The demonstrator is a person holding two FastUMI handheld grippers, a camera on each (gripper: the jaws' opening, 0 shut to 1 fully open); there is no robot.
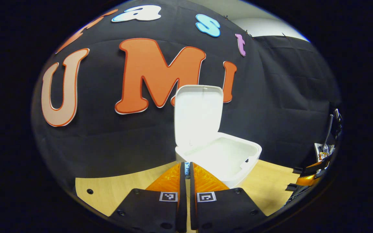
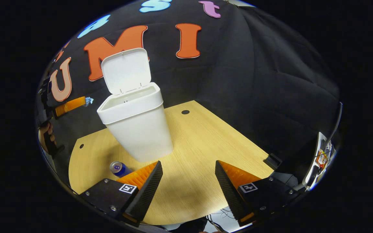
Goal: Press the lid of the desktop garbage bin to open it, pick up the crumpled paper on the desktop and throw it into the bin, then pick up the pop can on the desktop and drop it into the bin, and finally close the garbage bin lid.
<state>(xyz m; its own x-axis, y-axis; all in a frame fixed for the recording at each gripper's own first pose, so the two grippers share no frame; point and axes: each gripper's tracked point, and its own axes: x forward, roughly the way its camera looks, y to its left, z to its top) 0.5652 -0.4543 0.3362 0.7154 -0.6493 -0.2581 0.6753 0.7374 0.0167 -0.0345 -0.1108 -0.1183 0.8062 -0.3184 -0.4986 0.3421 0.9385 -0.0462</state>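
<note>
My left hand-held gripper (image 1: pixel 186 168) pinches the paper (image 1: pixel 187 166) near the open bin (image 2: pixel 136 129); my right hand-held gripper (image 2: pixel 189 176) gapes wide, can (image 2: pixel 118 168) by the tabletop's (image 2: pixel 199 142) front edge.

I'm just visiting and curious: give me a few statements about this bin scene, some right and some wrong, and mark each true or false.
1. The bin has its lid up. True.
2. The pop can is already inside the bin. False: it lies on the table beside the bin.
3. The left gripper pinches crumpled paper near the bin. True.
4. The right gripper is closed on the can. False: it is open and empty.
</note>
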